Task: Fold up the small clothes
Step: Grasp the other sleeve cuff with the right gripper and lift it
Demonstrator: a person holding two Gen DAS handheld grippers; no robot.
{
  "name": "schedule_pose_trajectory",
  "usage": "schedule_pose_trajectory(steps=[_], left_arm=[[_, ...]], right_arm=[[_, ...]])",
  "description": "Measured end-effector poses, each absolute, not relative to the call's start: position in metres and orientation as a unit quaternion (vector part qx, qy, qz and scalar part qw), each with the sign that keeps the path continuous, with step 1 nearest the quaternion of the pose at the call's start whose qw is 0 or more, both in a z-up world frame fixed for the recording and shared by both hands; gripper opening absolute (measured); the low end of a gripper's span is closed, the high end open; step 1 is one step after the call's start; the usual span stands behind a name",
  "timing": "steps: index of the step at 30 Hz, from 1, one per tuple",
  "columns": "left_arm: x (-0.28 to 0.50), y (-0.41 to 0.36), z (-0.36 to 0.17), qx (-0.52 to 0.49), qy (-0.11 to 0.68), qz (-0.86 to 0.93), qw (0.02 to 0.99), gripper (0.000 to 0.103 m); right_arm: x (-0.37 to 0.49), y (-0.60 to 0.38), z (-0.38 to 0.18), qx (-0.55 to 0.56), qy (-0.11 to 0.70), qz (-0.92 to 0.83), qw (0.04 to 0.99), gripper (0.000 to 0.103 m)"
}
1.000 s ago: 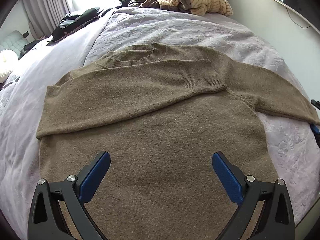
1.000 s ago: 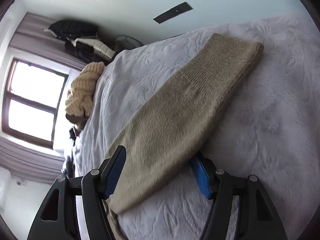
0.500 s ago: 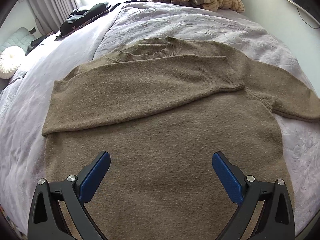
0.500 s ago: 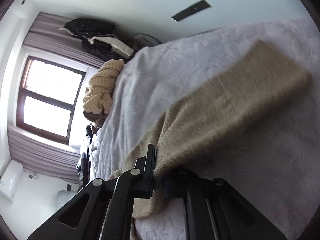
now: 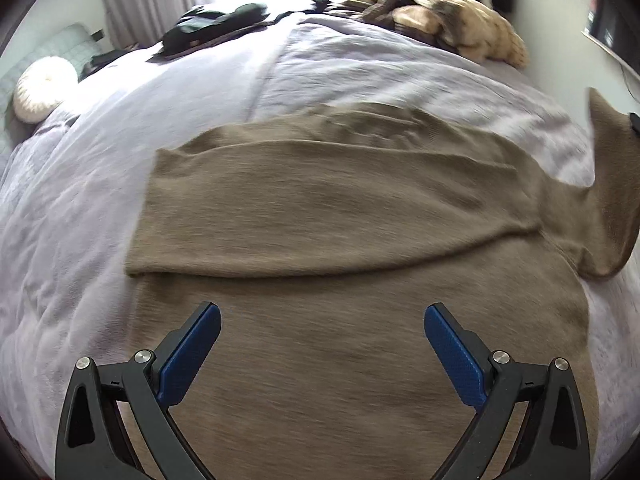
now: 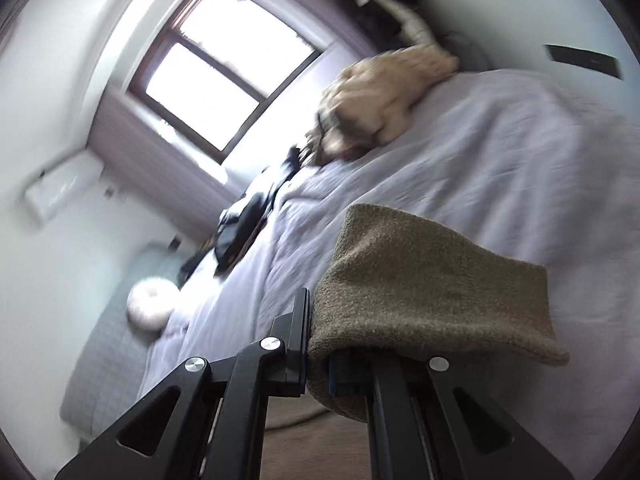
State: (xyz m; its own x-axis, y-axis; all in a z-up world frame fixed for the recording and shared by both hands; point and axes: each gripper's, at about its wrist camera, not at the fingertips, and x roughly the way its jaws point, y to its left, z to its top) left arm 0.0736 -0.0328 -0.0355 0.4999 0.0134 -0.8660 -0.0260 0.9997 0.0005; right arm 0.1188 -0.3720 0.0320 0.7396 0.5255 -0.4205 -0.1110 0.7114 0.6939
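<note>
A brown knit sweater (image 5: 320, 248) lies flat on the lilac bedspread (image 5: 120, 168), its left sleeve folded across the chest. My left gripper (image 5: 322, 340) hovers open over the lower body of the sweater, blue pads wide apart and nothing between them. The sweater's right sleeve (image 5: 612, 184) is lifted off the bed at the right edge. In the right wrist view my right gripper (image 6: 318, 344) is shut on that sleeve (image 6: 432, 292), whose cuff end drapes over the jaws. The view is tilted and blurred.
A heap of beige and brown clothes (image 5: 452, 28) lies at the far end of the bed, dark garments (image 5: 216, 28) to its left. A round white cushion (image 5: 44, 88) sits at the left. A window (image 6: 228, 76) and curtains stand beyond the bed.
My right gripper shut on the right sleeve, then lifted it off the bed and rolled. The left gripper stayed open and shifted sideways over the sweater.
</note>
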Motion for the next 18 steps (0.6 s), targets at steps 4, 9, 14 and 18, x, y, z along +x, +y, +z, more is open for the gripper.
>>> schedule_pose_trajectory(steps=[4,9,14,18], left_arm=[[0.077,-0.001,-0.036,-0.023,0.493,0.033,0.869,0.102],[0.082,0.031,-0.042,-0.048,0.493,0.047,0.868,0.102],[0.086,0.056,-0.045,-0.074,0.487,0.038,0.870,0.102],[0.092,0.063,-0.045,-0.080,0.478,0.025,0.875,0.102]], right_arm=[[0.142,-0.285,0.012,0.273,0.367,0.239,0.856,0.008],[0.163,-0.212,-0.030,0.231,0.430,0.267,0.831,0.008],[0.173,-0.188,-0.064,0.202,0.483,0.264,0.810,0.012],[0.168,-0.205,-0.066,0.246,0.483,0.238,0.806,0.048]])
